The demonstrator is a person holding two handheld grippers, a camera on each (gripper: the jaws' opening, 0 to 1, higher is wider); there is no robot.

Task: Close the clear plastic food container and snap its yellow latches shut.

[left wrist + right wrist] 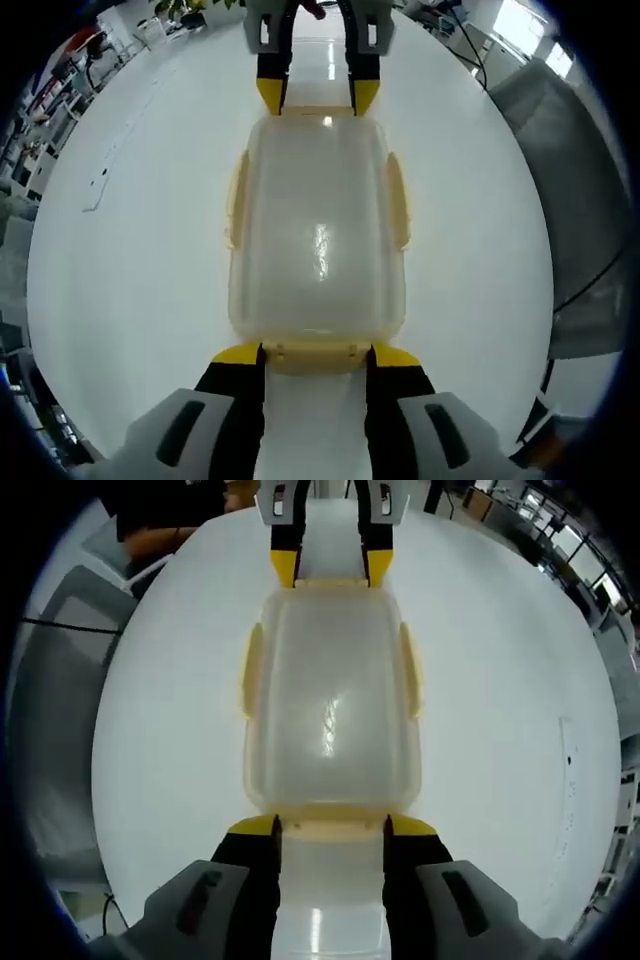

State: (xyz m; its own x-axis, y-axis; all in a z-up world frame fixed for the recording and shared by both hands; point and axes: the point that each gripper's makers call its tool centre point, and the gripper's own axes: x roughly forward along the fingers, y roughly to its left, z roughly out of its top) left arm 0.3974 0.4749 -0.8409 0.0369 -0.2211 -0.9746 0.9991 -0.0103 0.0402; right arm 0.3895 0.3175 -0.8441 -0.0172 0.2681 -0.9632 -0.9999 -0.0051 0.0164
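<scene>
- A clear container, lid on, sits mid-table, well in from every edge, with bare white surface all round.
- Left gripper meets one short end, jaws apart, their yellow tips flanking the end latch.
- Right gripper faces it at the opposite end, jaws likewise spread beside that end's latch.
- Side latches lie along the long edges.

Clear rectangular plastic food container with pale yellow latches, lid on, lying on glossy white table. Left gripper jaws apart, bracketing near end latch; right gripper likewise at far end.
</scene>
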